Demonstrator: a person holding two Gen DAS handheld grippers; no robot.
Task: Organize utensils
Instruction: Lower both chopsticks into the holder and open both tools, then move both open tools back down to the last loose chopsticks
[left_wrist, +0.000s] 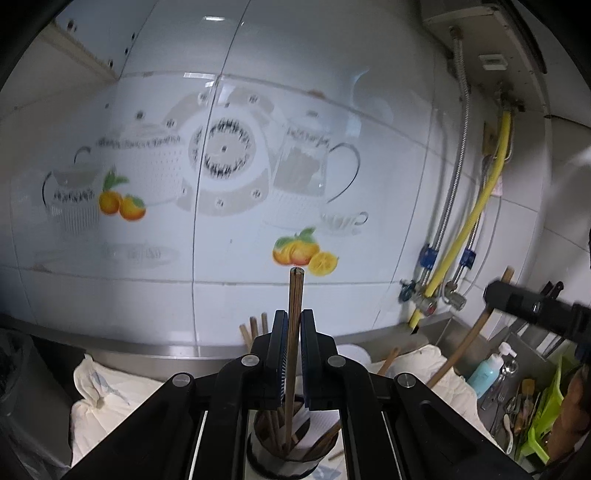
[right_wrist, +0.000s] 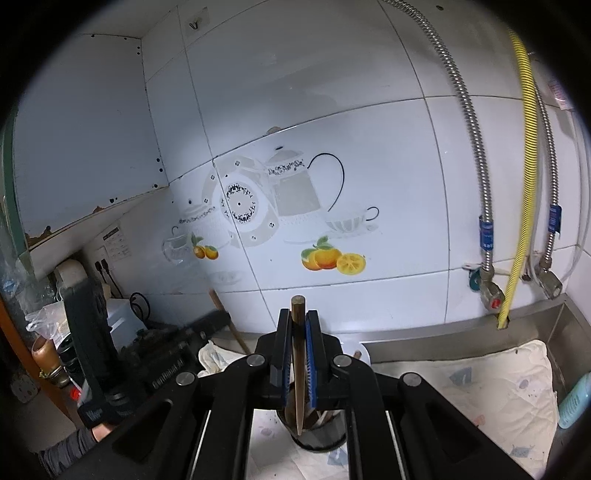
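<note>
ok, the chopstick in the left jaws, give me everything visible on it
The dark brown wooden chopstick is slim and straight, with lengthwise grain and a squared blunt top end. It stands nearly upright, clamped between the blue-padded jaws of the left gripper, which are shut on its middle. Its top sticks out above the jaws against the white tiled wall; its lower end reaches down into the dark round utensil cup among other chopsticks. Whether the tip touches anything there is hidden.
</note>
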